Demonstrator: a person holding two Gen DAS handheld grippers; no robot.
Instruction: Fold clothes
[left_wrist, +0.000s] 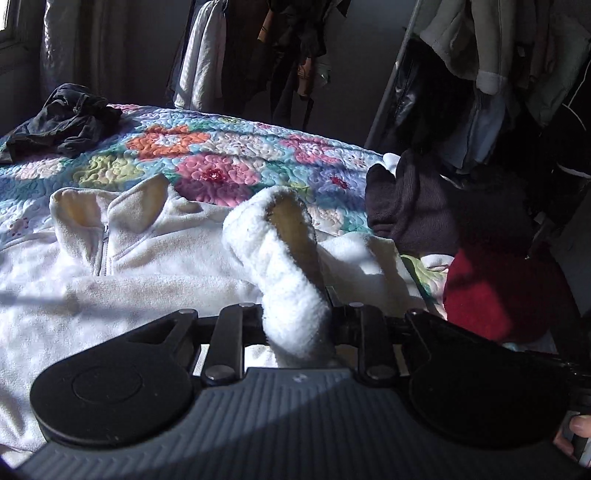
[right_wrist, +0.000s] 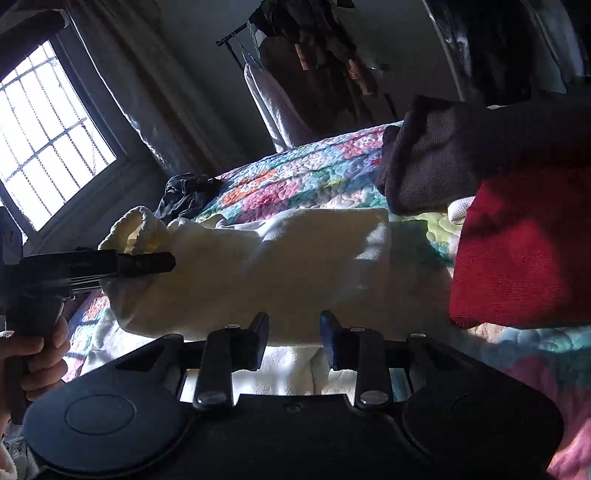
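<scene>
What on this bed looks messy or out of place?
The dark garment lies crumpled in a heap at the quilt's far corner, unfolded. The white fleece's sleeve sticks up off the bed, pinched in the left gripper.

We note a fluffy white fleece pullover (left_wrist: 122, 266) on a quilted, stitched cotton bedspread (left_wrist: 207, 155); right, a ribbed brown knit (left_wrist: 406, 206) and red knit (left_wrist: 502, 291). The left tongs (left_wrist: 295, 314) show matt black plastic, metal pins.
</scene>
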